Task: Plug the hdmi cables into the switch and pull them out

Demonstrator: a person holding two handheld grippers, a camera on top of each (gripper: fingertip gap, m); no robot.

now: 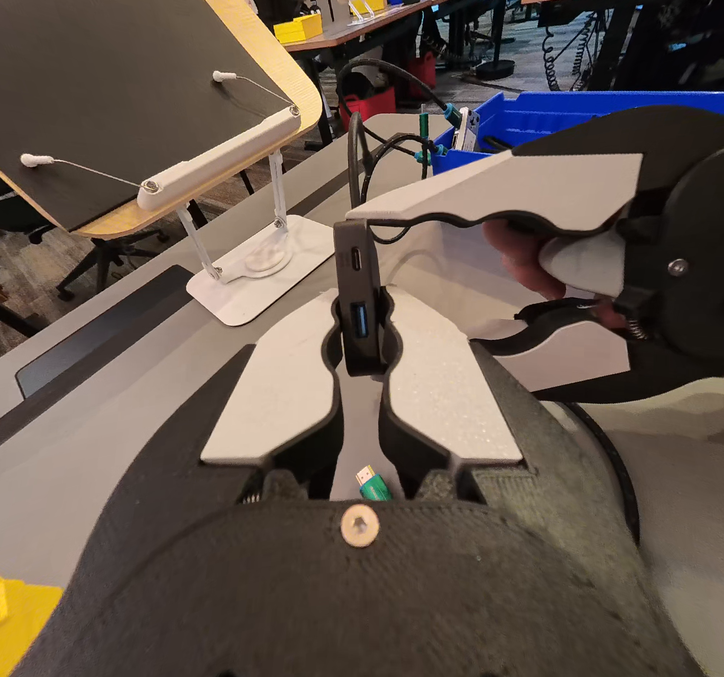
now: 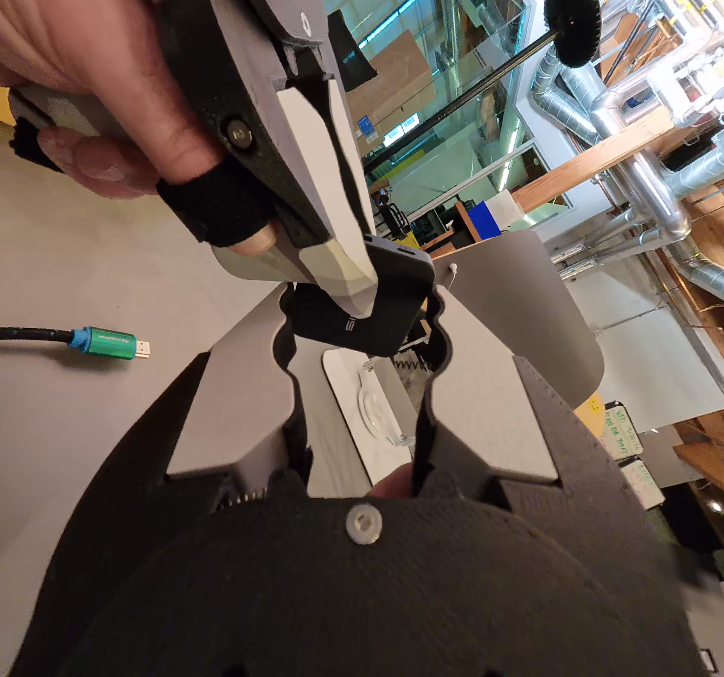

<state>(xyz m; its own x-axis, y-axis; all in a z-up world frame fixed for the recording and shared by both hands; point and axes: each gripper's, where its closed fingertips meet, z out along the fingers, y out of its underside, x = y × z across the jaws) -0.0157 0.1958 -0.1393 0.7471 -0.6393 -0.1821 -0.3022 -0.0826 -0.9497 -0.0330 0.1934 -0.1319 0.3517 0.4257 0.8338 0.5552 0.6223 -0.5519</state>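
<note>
Left gripper (image 1: 362,339) pinches the dark switch (image 1: 358,298) on edge, ports facing camera. Right gripper (image 2: 362,321) is wide open around the switch from 3 o'clock, touching unclear. Green HDMI plug (image 2: 111,341) lies loose on the table (image 2: 78,266) at 9 o'clock. Keep the left pinch firm, then grab the plug squarely.

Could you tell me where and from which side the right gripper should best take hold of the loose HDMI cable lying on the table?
Probably the green metal plug housing, not the gold tip or braided cord. The HDMI cable lies flat on the table, so come from above, fingers closing across the housing's long sides. The right gripper is open; the left gripper holds the switch.
</note>
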